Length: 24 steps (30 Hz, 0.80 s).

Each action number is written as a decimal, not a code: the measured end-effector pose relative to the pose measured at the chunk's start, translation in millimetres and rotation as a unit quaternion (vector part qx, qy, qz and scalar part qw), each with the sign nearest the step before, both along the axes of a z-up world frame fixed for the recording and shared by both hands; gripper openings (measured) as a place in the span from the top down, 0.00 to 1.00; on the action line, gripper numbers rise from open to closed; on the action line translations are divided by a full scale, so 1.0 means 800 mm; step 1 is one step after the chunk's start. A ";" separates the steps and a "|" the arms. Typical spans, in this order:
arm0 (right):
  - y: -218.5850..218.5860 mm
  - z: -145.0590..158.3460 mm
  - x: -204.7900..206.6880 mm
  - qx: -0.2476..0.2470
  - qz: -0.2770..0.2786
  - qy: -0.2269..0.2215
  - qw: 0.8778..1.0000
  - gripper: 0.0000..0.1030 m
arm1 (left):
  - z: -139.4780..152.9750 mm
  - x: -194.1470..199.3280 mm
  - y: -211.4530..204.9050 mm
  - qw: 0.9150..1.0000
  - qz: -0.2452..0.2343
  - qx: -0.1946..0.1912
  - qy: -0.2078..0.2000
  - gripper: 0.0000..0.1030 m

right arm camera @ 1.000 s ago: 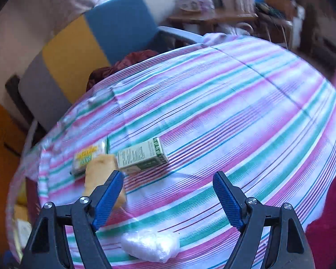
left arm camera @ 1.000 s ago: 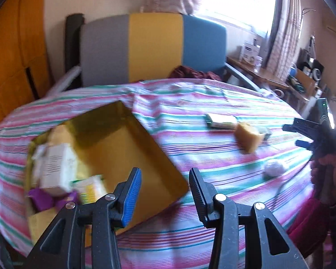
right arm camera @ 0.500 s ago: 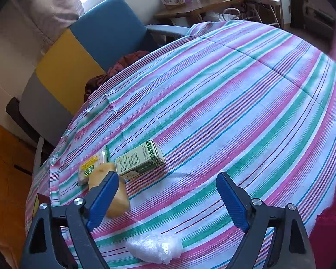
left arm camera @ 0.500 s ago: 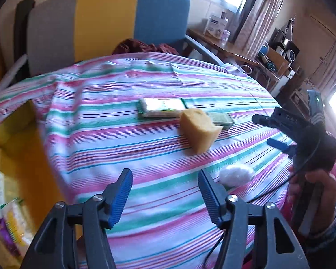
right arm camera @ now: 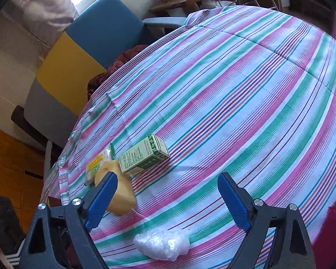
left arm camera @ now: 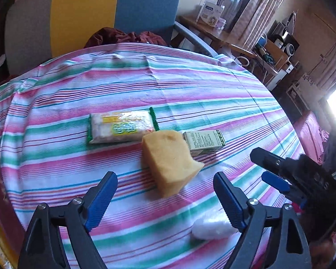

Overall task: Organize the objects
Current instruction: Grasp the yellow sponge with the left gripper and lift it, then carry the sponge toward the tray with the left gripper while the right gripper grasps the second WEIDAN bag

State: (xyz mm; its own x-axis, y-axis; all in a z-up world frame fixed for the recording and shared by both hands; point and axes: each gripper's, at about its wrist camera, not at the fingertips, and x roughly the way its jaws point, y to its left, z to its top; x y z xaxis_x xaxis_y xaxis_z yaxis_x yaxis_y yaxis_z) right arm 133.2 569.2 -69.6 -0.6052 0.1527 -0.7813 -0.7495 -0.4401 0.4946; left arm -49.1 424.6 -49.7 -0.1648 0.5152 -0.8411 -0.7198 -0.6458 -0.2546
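Sponge, packet, carton, bag: one each.

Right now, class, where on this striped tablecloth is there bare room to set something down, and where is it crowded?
Free: the wide stretch of tablecloth beyond and right of the green box, and the strip between the noodle packet and the chair-side edge. Crowded: the middle, where packet, yellow sponge and box crowd together, and the near edge by the white plastic wad.

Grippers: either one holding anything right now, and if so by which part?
Nothing is held. The left gripper is opening with only tablecloth between its fingers, short of the sponge. The right gripper is also opening, empty, above the plastic wad.
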 end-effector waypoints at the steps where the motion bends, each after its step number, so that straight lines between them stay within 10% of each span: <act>1: 0.001 0.000 0.000 -0.002 0.000 0.001 1.000 0.11 | -0.003 -0.001 0.006 1.000 -0.002 -0.003 -0.002 0.13; 7: 0.001 -0.001 -0.002 -0.012 0.004 0.005 1.000 0.11 | -0.037 -0.014 0.049 0.999 -0.009 -0.044 0.004 0.10; 11: 0.001 -0.001 -0.002 -0.010 0.002 0.004 1.000 0.10 | -0.060 -0.024 0.045 0.998 -0.013 -0.035 -0.044 0.44; 24: -0.017 -0.013 -0.031 -0.018 0.069 -0.031 0.997 0.10 | -0.026 0.018 -0.075 1.000 -0.008 -0.013 0.020 0.48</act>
